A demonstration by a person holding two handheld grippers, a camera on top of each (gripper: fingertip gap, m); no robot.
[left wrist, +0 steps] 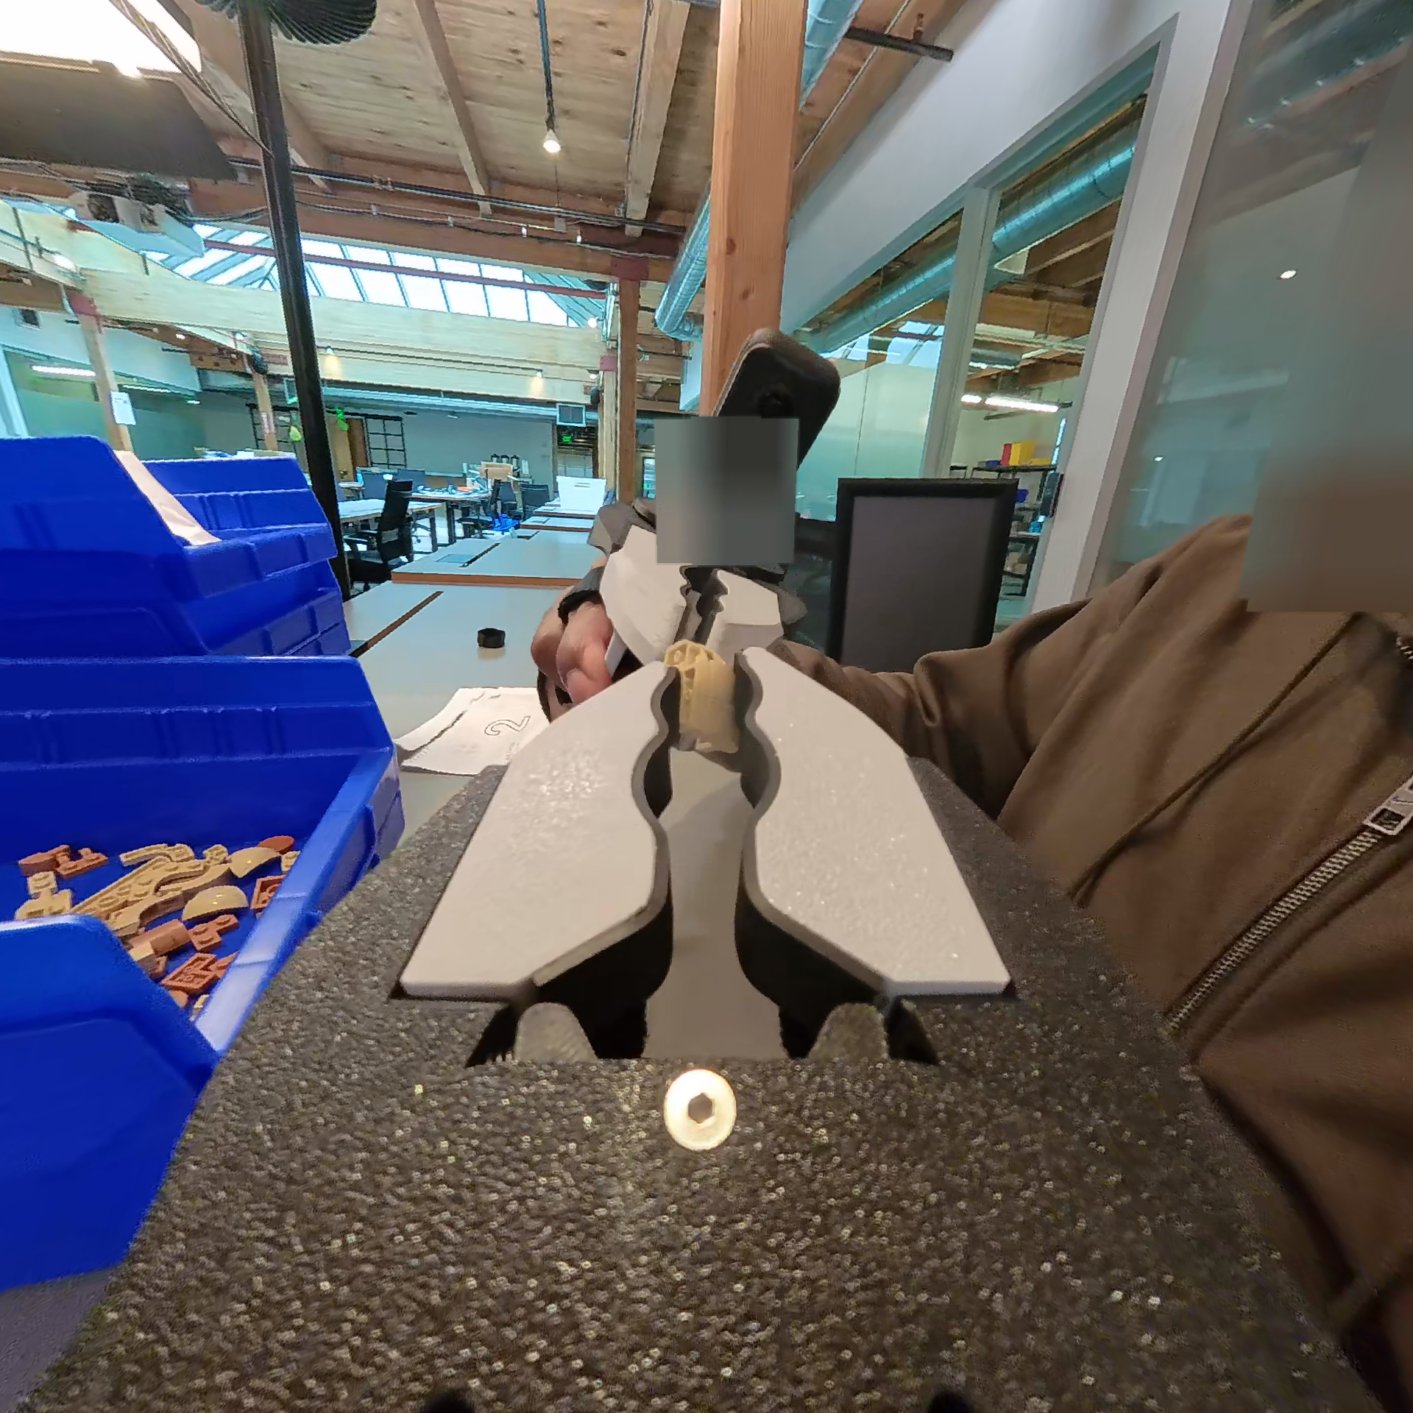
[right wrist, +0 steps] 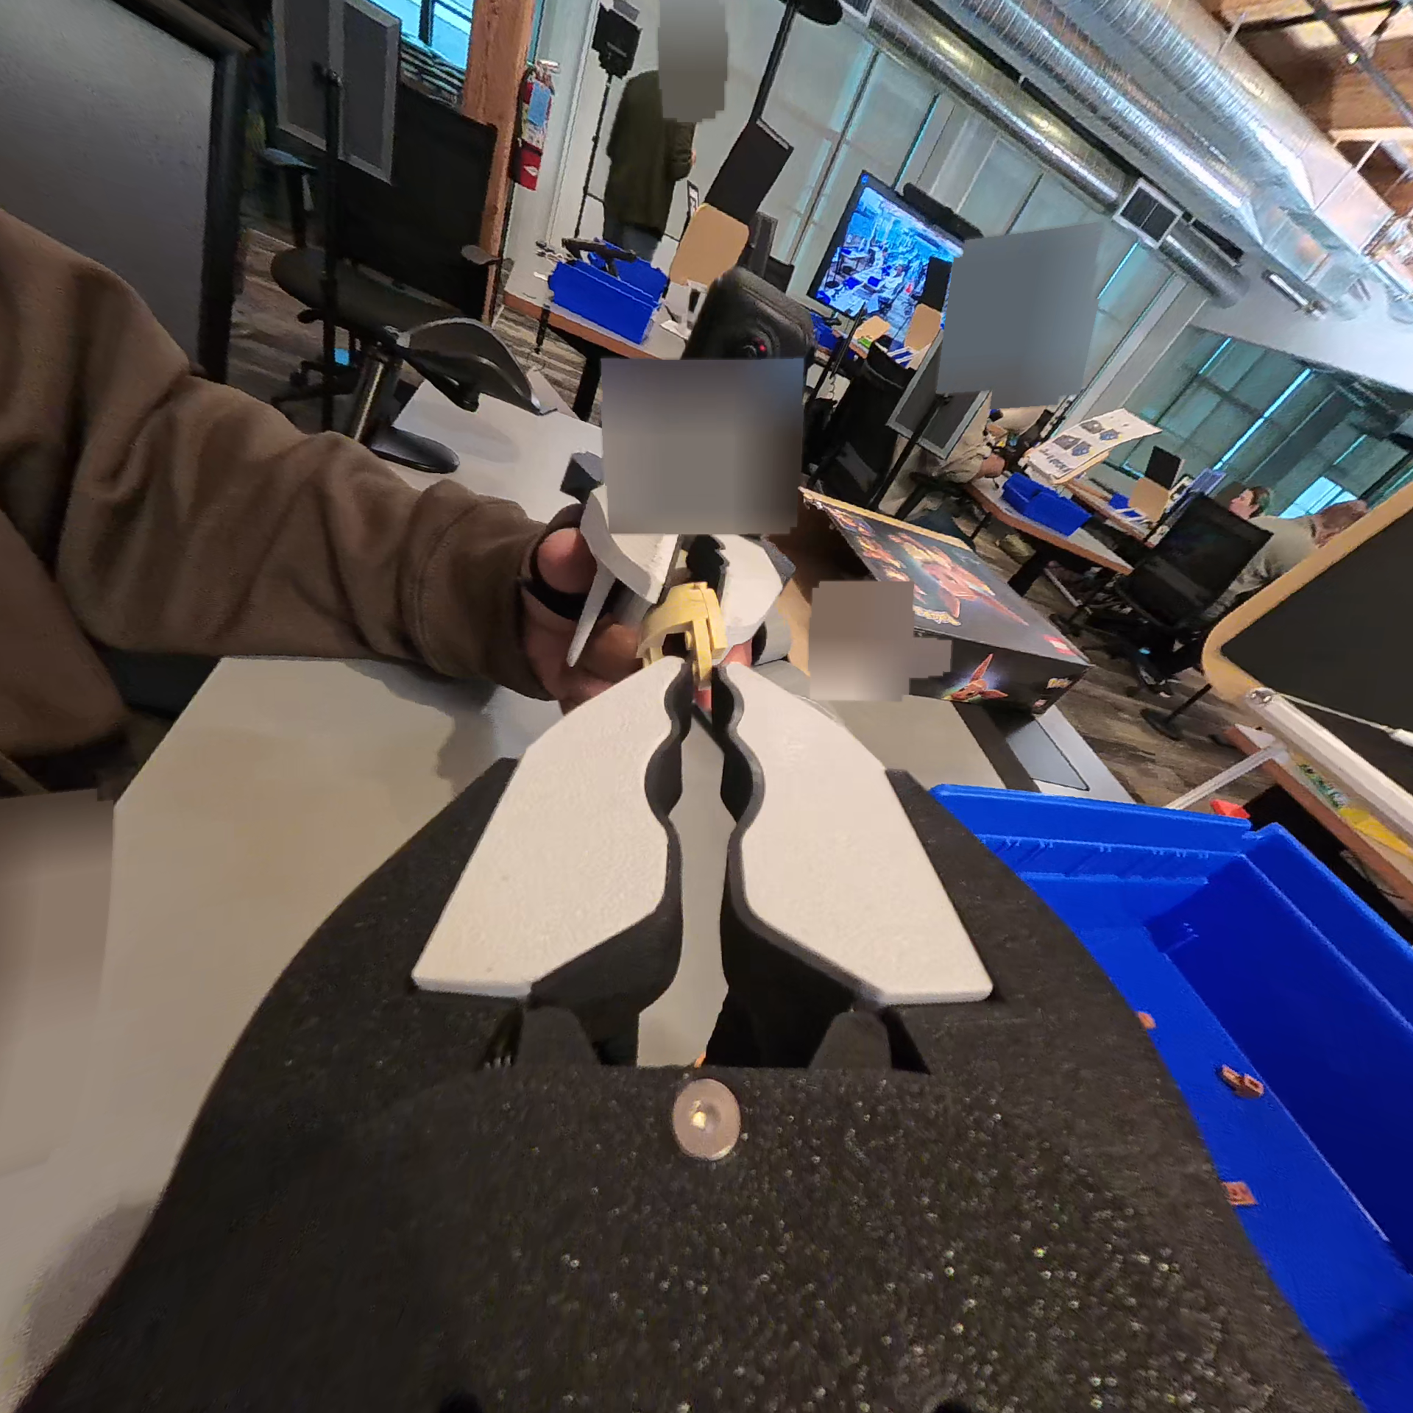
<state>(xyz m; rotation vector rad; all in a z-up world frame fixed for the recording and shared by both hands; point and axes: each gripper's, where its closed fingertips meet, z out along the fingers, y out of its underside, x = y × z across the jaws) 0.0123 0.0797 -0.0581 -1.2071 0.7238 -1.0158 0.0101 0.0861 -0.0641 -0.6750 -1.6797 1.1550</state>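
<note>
My two grippers face each other above a grey table (left wrist: 451, 650). In the left wrist view, my left gripper (left wrist: 705, 707) is shut on a small tan brick assembly (left wrist: 707, 703), both pads pressing its sides. My right gripper (left wrist: 700, 612) meets it from the far side. In the right wrist view, my right gripper (right wrist: 700, 677) is shut on a thin tan plate edge of the same assembly (right wrist: 680, 619), while the left gripper (right wrist: 692, 573) holds its rounded part beyond. A hand and a brown sleeve (right wrist: 267, 520) are behind each gripper.
Stacked blue bins (left wrist: 176, 711) stand at the left, the nearest holding several tan and brown bricks (left wrist: 153, 894). Another blue bin (right wrist: 1223, 956) is at the right. Paper sheets (left wrist: 474, 726), a small black ring (left wrist: 493, 637) and a printed box (right wrist: 979, 604) lie on the table. My left and right fingertips are right by each other.
</note>
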